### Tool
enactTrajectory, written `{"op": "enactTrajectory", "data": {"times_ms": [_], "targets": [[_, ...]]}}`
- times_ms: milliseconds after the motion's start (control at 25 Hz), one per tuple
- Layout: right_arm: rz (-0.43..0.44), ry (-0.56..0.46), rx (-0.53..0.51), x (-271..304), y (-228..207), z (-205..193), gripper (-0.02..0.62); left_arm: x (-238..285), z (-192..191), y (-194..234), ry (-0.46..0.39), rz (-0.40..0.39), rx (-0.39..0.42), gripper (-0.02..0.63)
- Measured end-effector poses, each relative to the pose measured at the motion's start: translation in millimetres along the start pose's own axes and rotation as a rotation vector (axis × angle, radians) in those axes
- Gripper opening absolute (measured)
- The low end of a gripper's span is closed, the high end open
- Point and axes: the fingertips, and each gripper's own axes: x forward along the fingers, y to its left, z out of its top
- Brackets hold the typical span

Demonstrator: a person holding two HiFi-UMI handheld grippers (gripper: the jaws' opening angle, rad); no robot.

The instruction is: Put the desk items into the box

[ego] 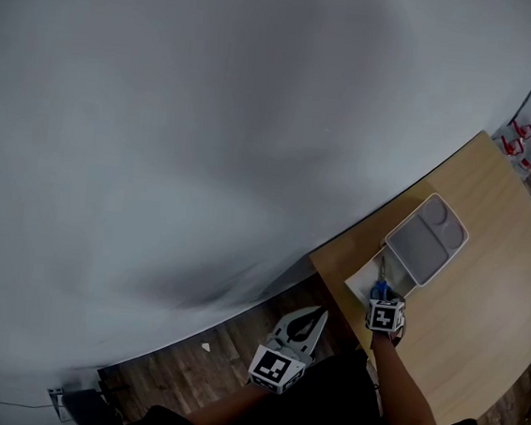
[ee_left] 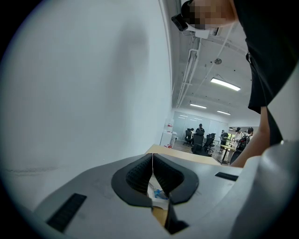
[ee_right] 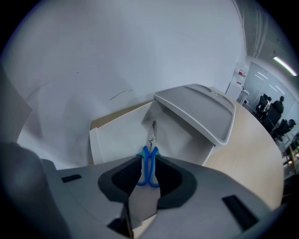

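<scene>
My right gripper (ego: 381,295) (ee_right: 148,158) is shut on the handles of blue-handled scissors (ee_right: 152,134) (ego: 379,289). The metal blades point down into an open white box (ee_right: 117,140) (ego: 360,281) at the desk's near corner. A grey tray-like lid (ee_right: 196,107) (ego: 425,238) leans on the box's far right side. Off the desk's edge, over the floor, my left gripper (ego: 309,317) (ee_left: 152,158) hangs shut, its pads touching with nothing between them.
The wooden desk (ego: 490,278) runs to the right, against a large curved grey wall (ego: 209,125). Wood floor (ego: 221,363) lies below the left gripper. Red-and-white bottles (ego: 528,140) stand past the desk's far end. People and office chairs (ee_left: 201,137) are far off.
</scene>
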Motion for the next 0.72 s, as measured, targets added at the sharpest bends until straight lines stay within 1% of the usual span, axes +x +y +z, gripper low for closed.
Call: {"op": "enactTrajectory", "data": {"times_ms": [160,320,520,640,720], "targets": [[0.007,-0.012,0.013,0.7,3.1,1.0,0.18,-7.7,-2.6,9.2,-0.015,0.029,-0.046,0.015],[0.022,-0.033,0.032,-2.3,4.9,2.2,0.192,-8.1,-4.2,9.3,-0.022,0.032,-0.061,0.015],[0.048,-0.086,0.074,-19.8,9.6,9.3,0.193,-8.9,-2.8,2.4,-0.031,0.003,-0.042,0.015],[0.054,-0.126,0.093,-33.7,12.4,15.6,0.19,-6.6,-0.6,-1.0,-0.04,-0.019,-0.054,0.015],[0.059,-0.153,0.121,-44.0,12.5,19.2,0.173,-2.3,1.5,-4.3,-0.042,-0.041,-0.061,0.015]]}}
